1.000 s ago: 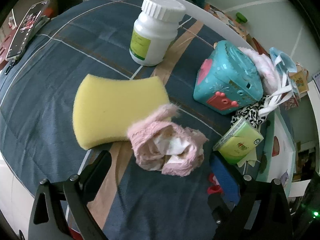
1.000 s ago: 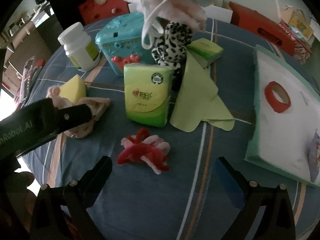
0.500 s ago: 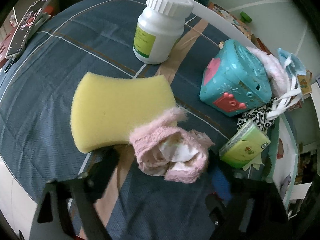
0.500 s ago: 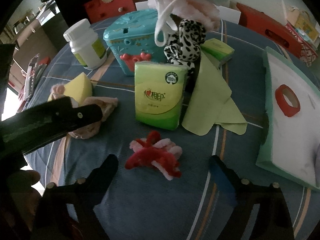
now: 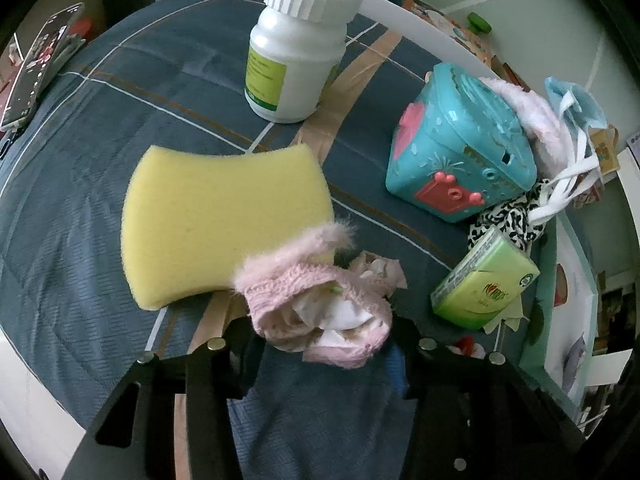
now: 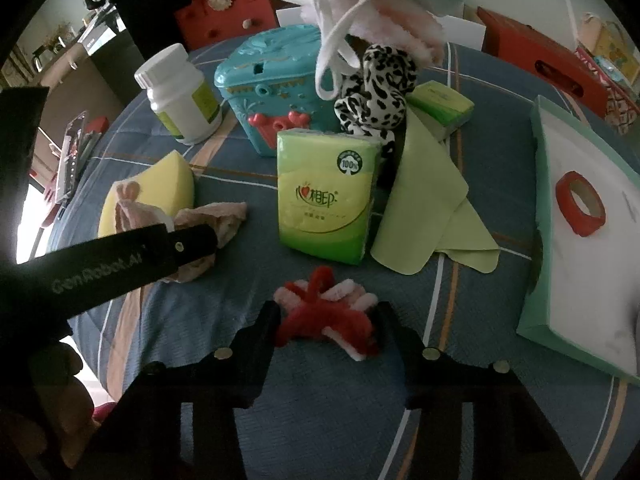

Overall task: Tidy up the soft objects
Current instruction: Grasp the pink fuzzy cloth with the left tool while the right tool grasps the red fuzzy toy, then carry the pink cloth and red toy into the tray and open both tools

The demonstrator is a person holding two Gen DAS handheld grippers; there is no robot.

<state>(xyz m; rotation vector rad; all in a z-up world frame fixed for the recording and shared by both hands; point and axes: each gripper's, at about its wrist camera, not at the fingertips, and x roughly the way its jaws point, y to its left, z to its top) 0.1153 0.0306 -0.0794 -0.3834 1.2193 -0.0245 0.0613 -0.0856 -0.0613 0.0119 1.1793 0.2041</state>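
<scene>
Both claws just closing — left claw (image 5: 324,344) pinching pink sock (image 5: 316,312), right claw (image 6: 326,328) squeezing red scrunchie (image 6: 324,316), pads hidden.

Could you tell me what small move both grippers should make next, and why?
Probably finish closing, then lift. The left gripper straddles the pink fuzzy cloth and the right gripper straddles the red chenille bundle; both jaws have just been closing around them.

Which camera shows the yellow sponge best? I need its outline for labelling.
The left wrist view: the yellow sponge lies nearly whole, only its near corner under the pink fuzzy cloth. The right wrist view shows just one end.
</scene>
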